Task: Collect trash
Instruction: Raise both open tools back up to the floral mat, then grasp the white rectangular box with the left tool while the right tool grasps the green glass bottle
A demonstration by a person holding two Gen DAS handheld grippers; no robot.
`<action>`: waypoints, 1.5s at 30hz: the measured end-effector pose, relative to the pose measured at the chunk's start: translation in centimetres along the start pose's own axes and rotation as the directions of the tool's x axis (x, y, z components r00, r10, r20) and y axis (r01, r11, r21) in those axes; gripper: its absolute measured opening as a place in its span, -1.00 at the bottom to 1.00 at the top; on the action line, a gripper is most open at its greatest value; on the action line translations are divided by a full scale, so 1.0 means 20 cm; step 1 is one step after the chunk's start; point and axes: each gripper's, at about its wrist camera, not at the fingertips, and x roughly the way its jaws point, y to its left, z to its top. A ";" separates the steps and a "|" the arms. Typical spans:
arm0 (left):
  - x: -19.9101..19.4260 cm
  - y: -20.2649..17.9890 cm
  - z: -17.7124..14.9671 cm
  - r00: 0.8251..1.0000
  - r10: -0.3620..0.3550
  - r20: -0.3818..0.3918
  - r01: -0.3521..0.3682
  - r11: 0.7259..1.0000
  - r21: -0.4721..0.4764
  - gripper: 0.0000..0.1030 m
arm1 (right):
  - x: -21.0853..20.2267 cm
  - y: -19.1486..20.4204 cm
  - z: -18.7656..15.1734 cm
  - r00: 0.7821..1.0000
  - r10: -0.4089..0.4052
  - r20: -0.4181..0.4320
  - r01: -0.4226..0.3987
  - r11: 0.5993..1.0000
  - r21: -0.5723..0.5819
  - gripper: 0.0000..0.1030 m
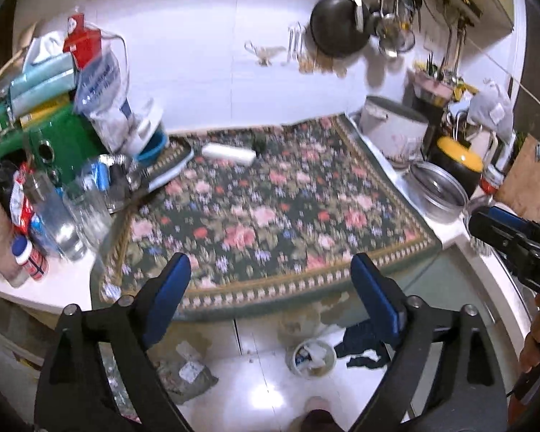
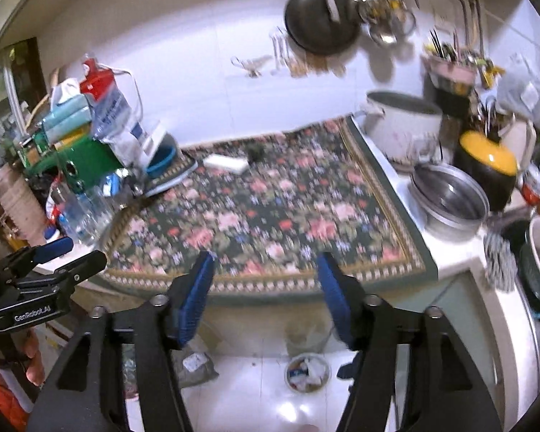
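A dark floral-patterned cloth (image 1: 270, 208) covers the countertop, its near edge just beyond both pairs of fingers. On the white tiled floor (image 1: 255, 388) below stands a small round bin filled with crumpled white trash (image 1: 311, 358), low between the fingers in both views. A white rectangular packet (image 1: 228, 154) lies at the cloth's far edge, well apart from the fingers. The left gripper (image 1: 270, 280) and right gripper (image 2: 266, 277) are both spread wide, empty.
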 end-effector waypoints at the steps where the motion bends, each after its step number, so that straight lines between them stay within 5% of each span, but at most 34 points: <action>1: 0.01 0.00 0.03 1.000 0.005 0.010 -0.005 1.000 0.001 0.81 | 0.00 0.01 0.02 1.000 0.014 0.014 -0.014 1.000 -0.011 0.27; 7: 0.12 0.01 0.19 0.998 0.049 0.039 -0.049 0.999 -0.020 0.84 | 0.12 0.01 0.18 0.996 0.064 0.065 -0.061 0.997 -0.053 0.33; 15: 0.39 -0.01 0.46 0.992 0.127 0.021 -0.125 0.989 -0.078 0.84 | 0.38 -0.13 0.42 0.992 0.125 0.019 -0.123 0.989 -0.086 0.33; 26: 1.01 0.15 0.68 0.985 0.153 -0.074 -0.167 0.957 -0.238 0.96 | 0.77 -0.32 0.59 0.987 0.145 -0.065 -0.148 0.988 -0.053 0.33; 31: 1.45 0.29 0.80 0.965 0.215 -0.148 -0.250 0.926 -0.282 0.96 | 0.95 -0.36 0.62 0.990 0.088 -0.108 -0.092 0.995 -0.036 0.33; 35: 1.83 0.44 0.87 0.955 0.175 -0.239 -0.256 0.894 -0.367 0.96 | 1.10 -0.39 0.66 0.990 0.020 -0.141 -0.021 1.000 -0.001 0.33; 39: 2.23 0.55 0.94 0.926 0.188 -0.329 -0.318 0.857 -0.405 0.96 | 1.23 -0.44 0.71 0.988 -0.030 -0.155 0.038 0.998 0.049 0.33; 45: 2.63 0.56 1.01 0.888 0.195 -0.417 -0.364 0.851 -0.378 0.96 | 1.43 -0.53 0.71 0.963 -0.144 -0.227 0.173 0.979 0.111 0.33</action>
